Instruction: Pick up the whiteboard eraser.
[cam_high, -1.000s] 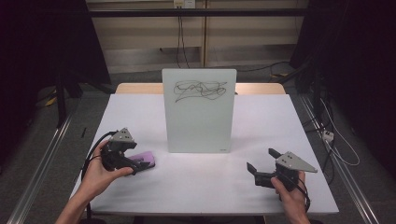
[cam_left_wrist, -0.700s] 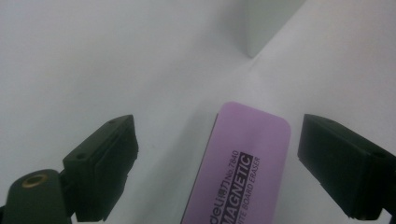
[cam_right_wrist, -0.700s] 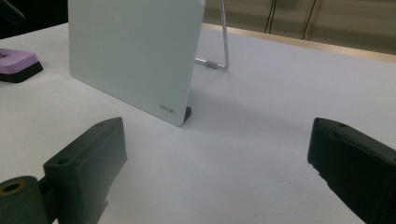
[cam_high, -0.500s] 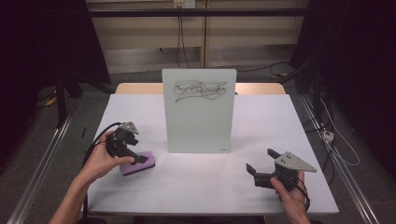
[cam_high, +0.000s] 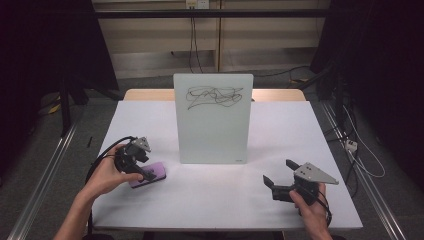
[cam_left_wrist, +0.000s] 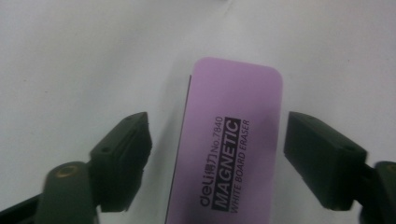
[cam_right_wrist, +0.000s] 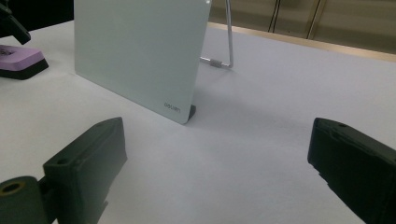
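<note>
A purple magnetic whiteboard eraser (cam_high: 158, 171) lies flat on the white table (cam_high: 210, 205), left of the standing whiteboard (cam_high: 212, 130). My left gripper (cam_high: 144, 174) points down over it. In the left gripper view the eraser (cam_left_wrist: 233, 116) lies between the jaws of the left gripper (cam_left_wrist: 217, 140). These jaws have just been closing; the right pad is almost at the eraser's edge and a gap remains on the left side. The whiteboard carries a black scribble (cam_high: 212, 96). My right gripper (cam_high: 279, 172) rests open near the front right, nothing between its jaws (cam_right_wrist: 215, 154).
The whiteboard (cam_right_wrist: 135, 46) stands upright on a wire stand (cam_right_wrist: 224, 56) at mid-table. In the right gripper view the eraser (cam_right_wrist: 18, 58) lies far left. Dark curtains and cables surround the table.
The left gripper has swung over the eraser and tipped down, and its jaws have narrowed around it. The eraser lies where it was. The right gripper has stayed still.
</note>
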